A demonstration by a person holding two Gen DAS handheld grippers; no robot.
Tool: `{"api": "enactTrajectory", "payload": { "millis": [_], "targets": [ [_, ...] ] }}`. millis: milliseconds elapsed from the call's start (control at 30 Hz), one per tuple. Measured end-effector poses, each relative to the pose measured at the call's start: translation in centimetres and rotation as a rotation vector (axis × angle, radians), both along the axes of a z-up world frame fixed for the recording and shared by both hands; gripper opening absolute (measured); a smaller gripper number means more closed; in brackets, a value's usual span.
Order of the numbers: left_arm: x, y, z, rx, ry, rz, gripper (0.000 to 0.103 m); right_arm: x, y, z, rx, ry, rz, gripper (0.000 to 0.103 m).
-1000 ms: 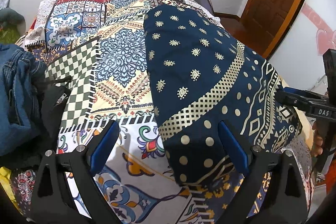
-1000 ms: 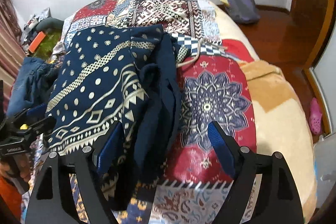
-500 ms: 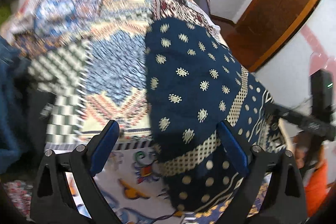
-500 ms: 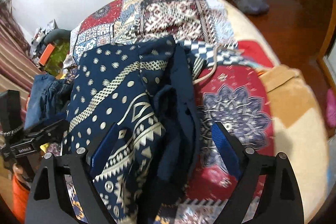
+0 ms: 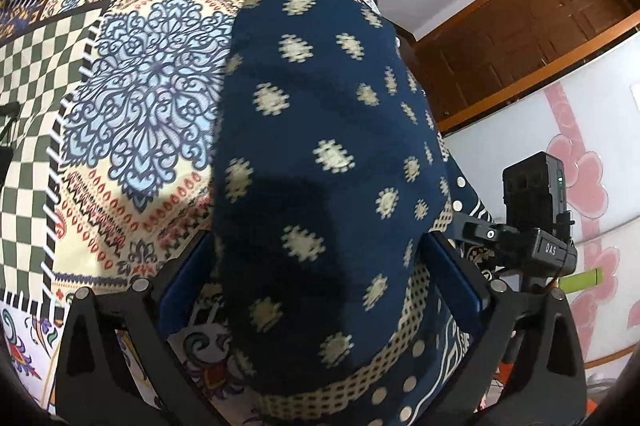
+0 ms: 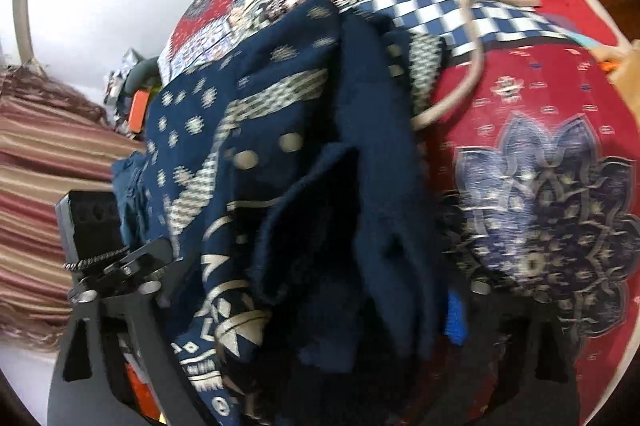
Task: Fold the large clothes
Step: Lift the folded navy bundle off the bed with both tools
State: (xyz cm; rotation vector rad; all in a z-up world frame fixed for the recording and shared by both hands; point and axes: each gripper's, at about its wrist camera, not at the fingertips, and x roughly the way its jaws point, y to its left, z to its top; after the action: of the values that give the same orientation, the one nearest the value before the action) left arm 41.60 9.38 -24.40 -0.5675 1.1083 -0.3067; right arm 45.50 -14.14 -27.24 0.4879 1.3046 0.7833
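Item: navy patterned garment [image 5: 320, 154], lying on the patchwork bedspread [image 5: 132, 98], bunched folds at 12 o'clock in my right view. My left hand-held gripper [image 5: 320, 290] straddles its edge, jaws wide, not yet clenched, placed to pinch. Right hand-held gripper [image 6: 320, 310]: fabric hides the fingers; state indeterminable.
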Motion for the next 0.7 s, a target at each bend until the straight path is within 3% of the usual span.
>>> {"api": "enactTrajectory", "payload": {
  "millis": [33, 133, 267, 467, 700],
  "targets": [
    [0.1, -0.2, 0.1, -0.015, -0.011, -0.007, 0.086, -0.1, 0.2, 0.2, -0.013, -0.009, -0.005, 0.081],
    [0.0, -0.2, 0.6, -0.019, -0.028, -0.012, 0.074, -1.1, 0.3, 1.6, -0.039, -0.053, -0.002, 0.06],
    [-1.2, 0.4, 1.4, -0.072, -0.033, -0.01, 0.056, -1.8, 0.6, 2.8, -0.066, -0.049, 0.0, 0.049],
    [-4.0, 1.1, 4.9, -0.052, -0.082, -0.013, 0.051, -4.0, 2.2, 5.5, -0.089, -0.077, 0.02, 0.043],
    [-7.9, 6.0, 12.4, 0.004, -0.213, 0.041, 0.051, -5.6, 7.7, 11.7, -0.057, -0.21, 0.073, 0.043]
  ]
}}
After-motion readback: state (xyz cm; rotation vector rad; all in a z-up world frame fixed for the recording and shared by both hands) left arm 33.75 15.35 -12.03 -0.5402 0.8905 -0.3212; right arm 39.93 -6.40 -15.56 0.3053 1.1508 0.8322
